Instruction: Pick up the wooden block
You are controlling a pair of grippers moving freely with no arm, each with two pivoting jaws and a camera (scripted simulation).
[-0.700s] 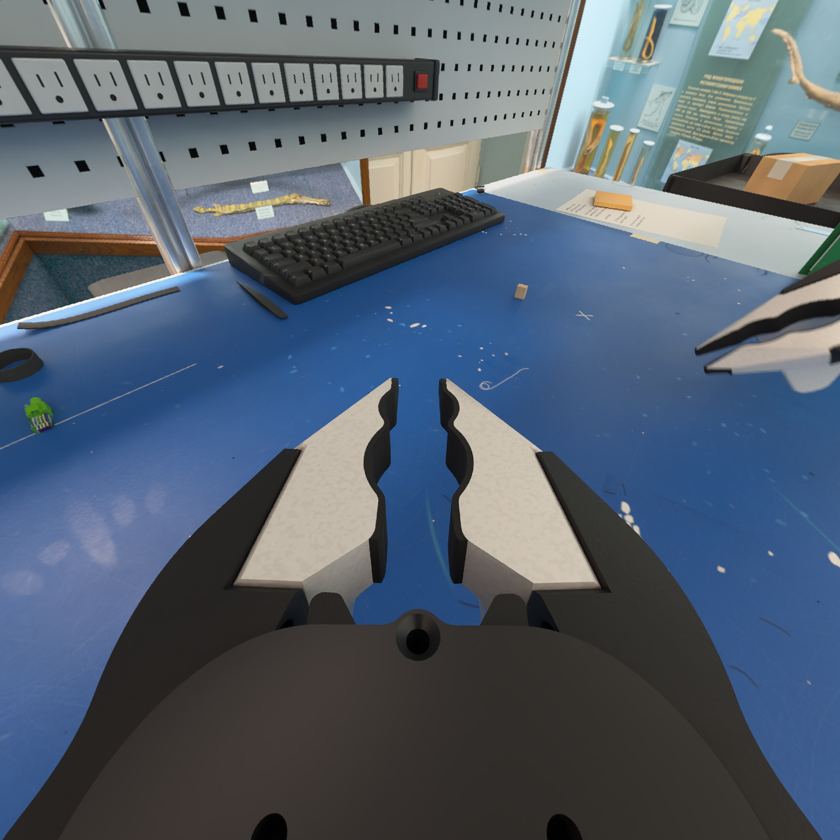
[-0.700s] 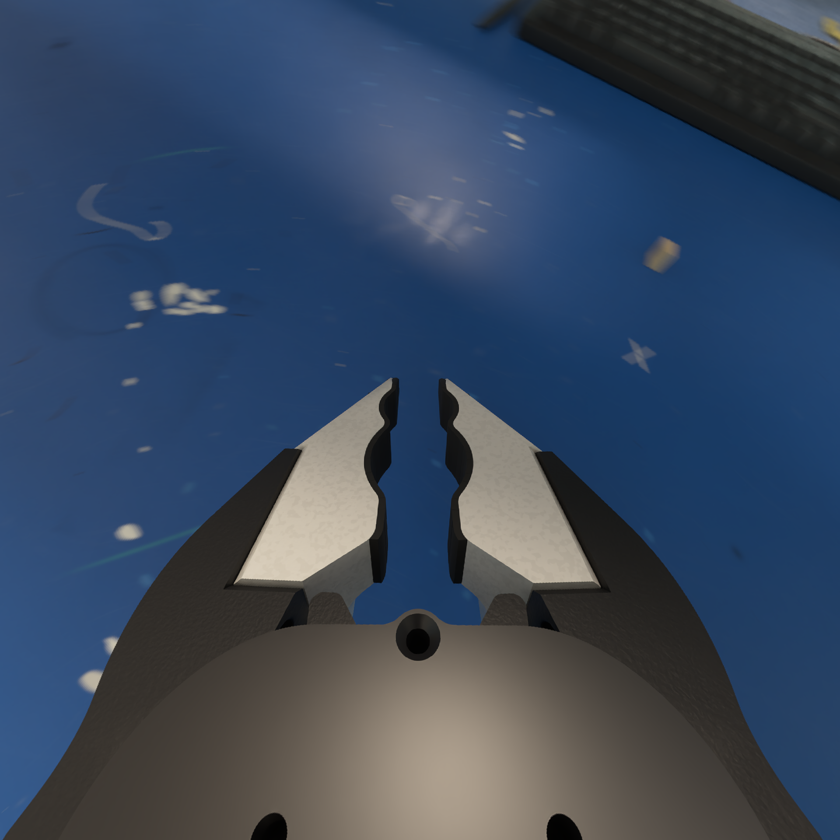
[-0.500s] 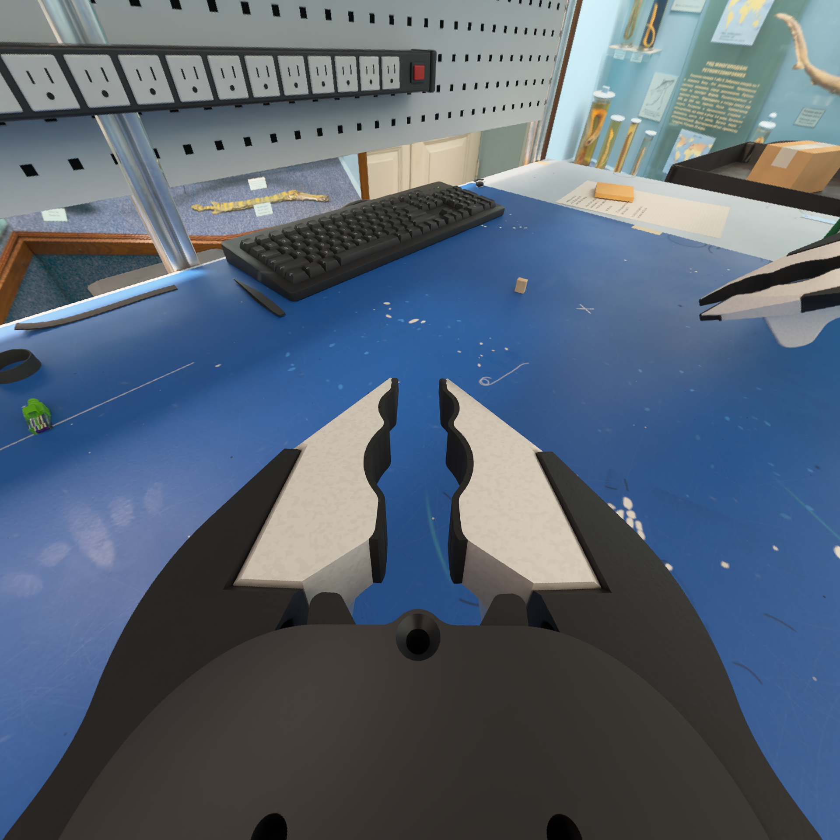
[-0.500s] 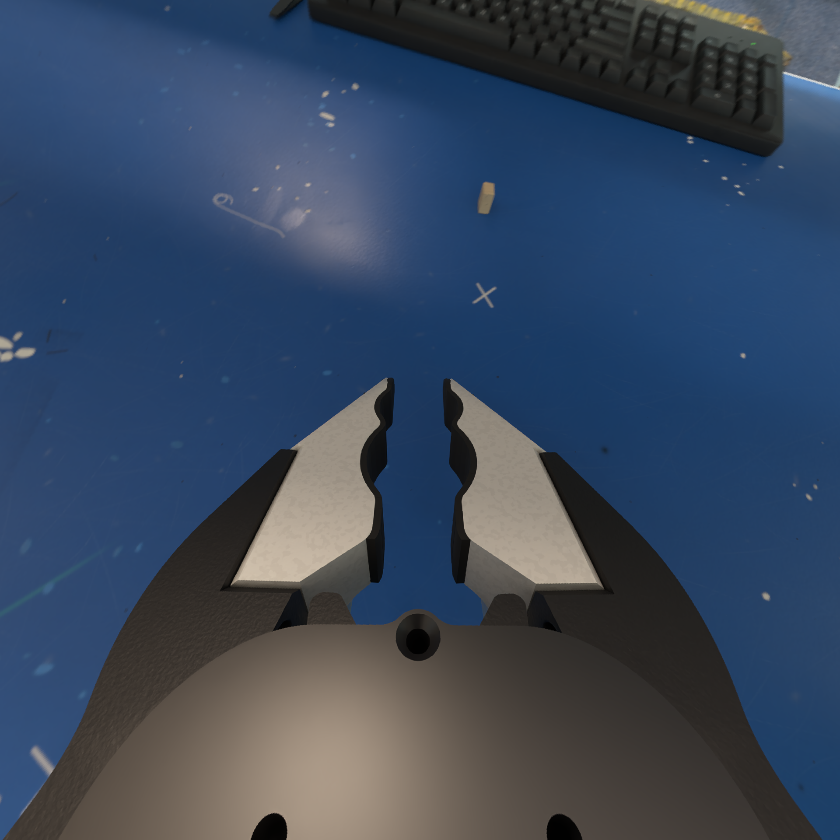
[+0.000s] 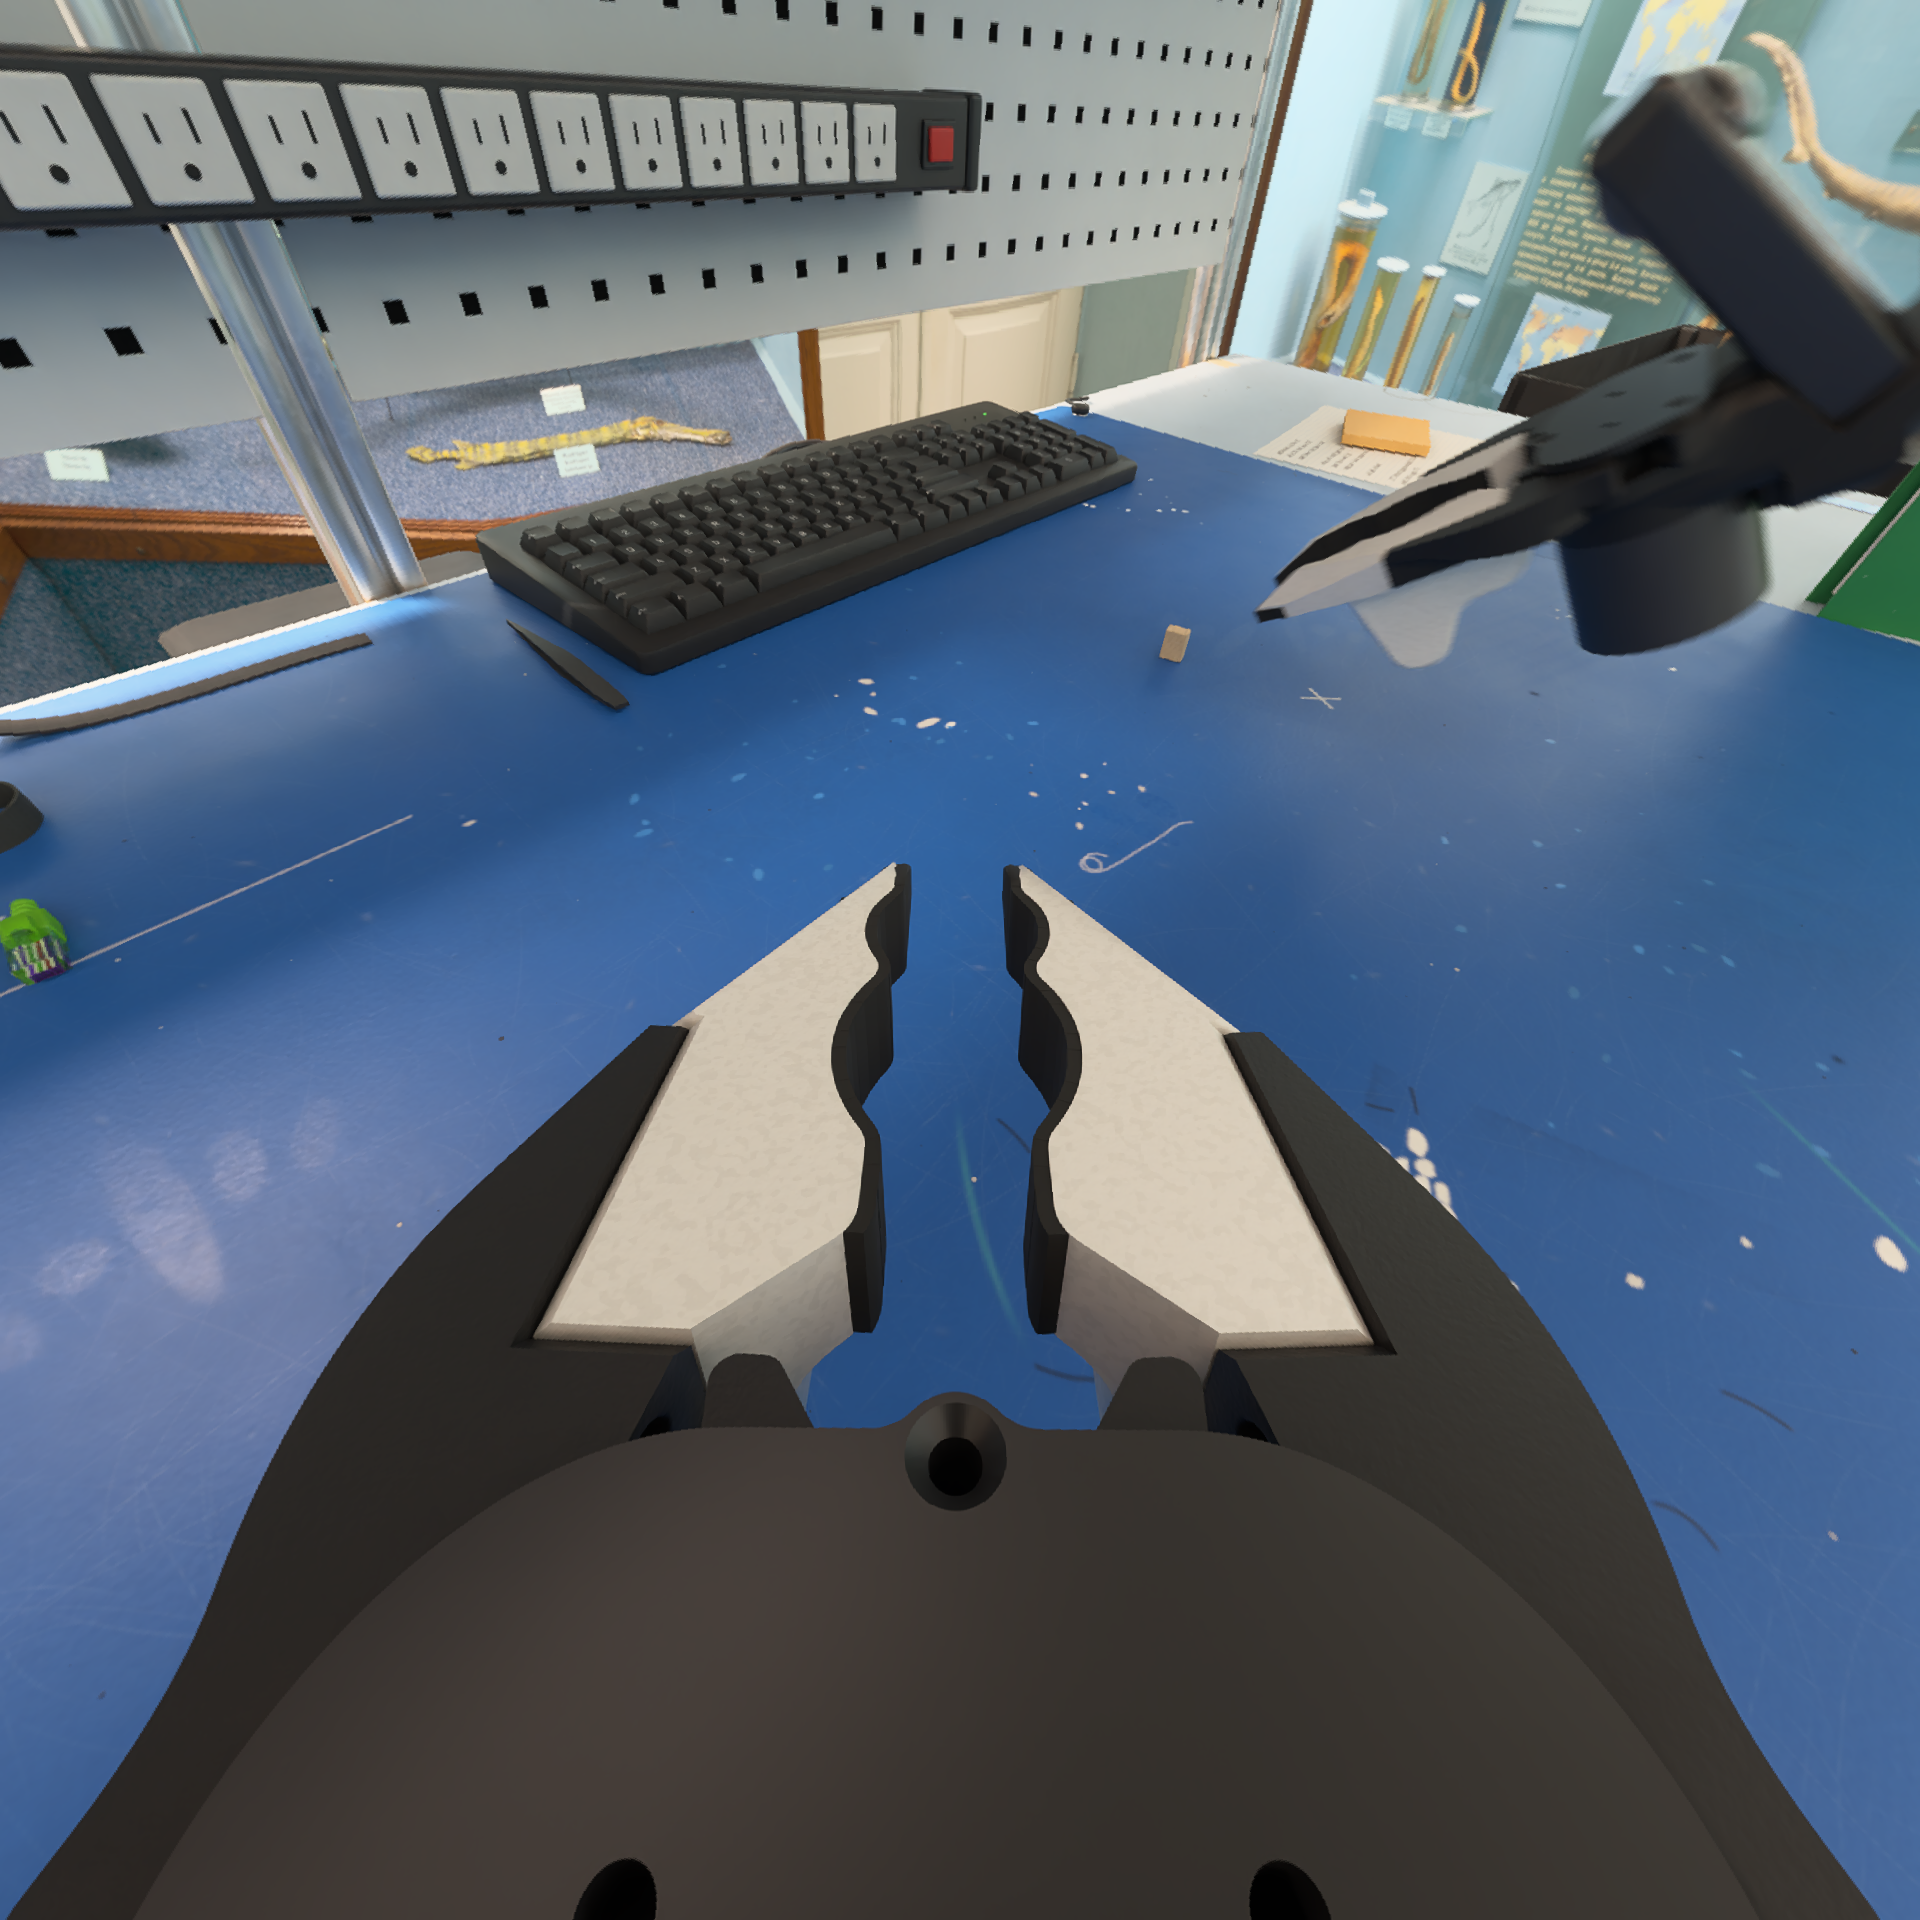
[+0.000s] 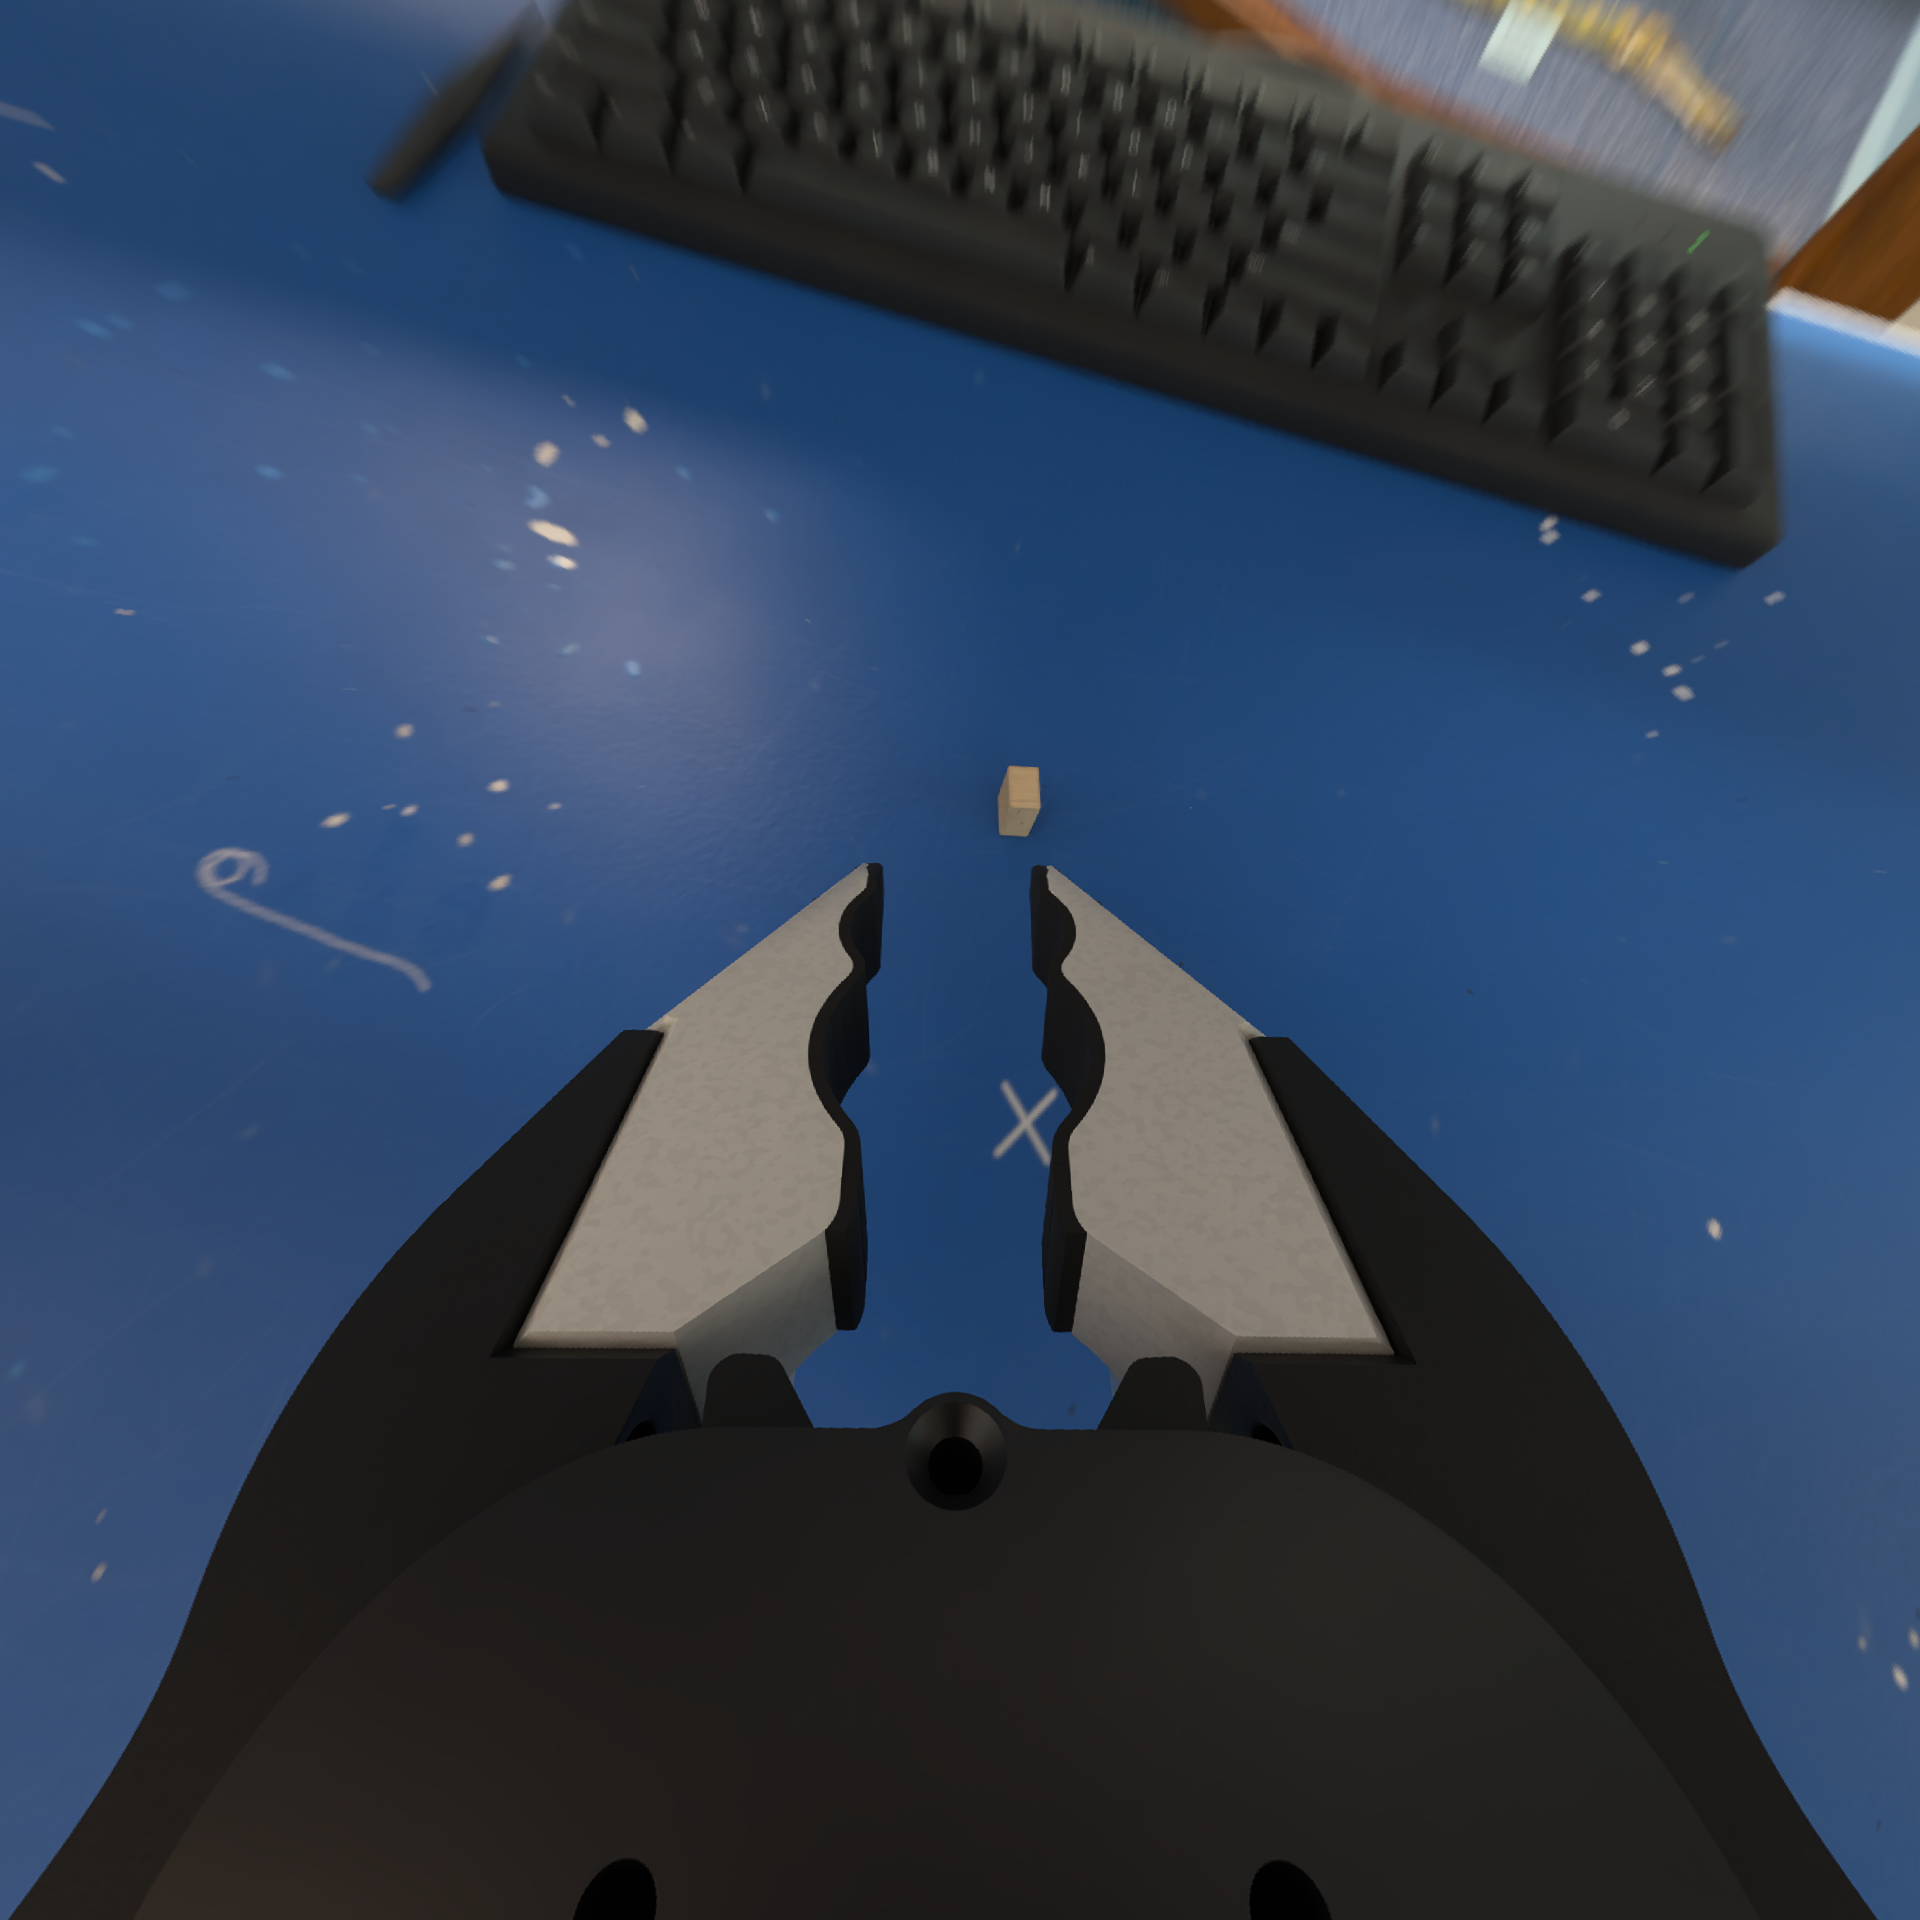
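Observation:
The wooden block [image 6: 1019, 800] is a small pale cube standing on the blue table [image 6: 1455, 935]. In the right wrist view it lies just beyond my right gripper [image 6: 956, 871], slightly right of the centre line. The right gripper is open and empty, above the table. In the left wrist view the block [image 5: 1174, 642] sits far ahead to the right, with the right gripper [image 5: 1273, 608] hovering just right of it, tips pointing at it. My left gripper [image 5: 956, 873] is open with a narrow gap, empty, far from the block.
A black keyboard [image 5: 810, 520] lies behind the block; it also shows in the right wrist view [image 6: 1143, 239]. A thin black strip [image 5: 566, 665], a green connector [image 5: 31, 940] and a black ring [image 5: 16, 816] lie to the left. A pegboard with a power strip [image 5: 468, 145] stands behind.
The right gripper has swung in toward the block, which now sits just past its fingertips, and its jaws have opened wider. The left gripper has barely moved.

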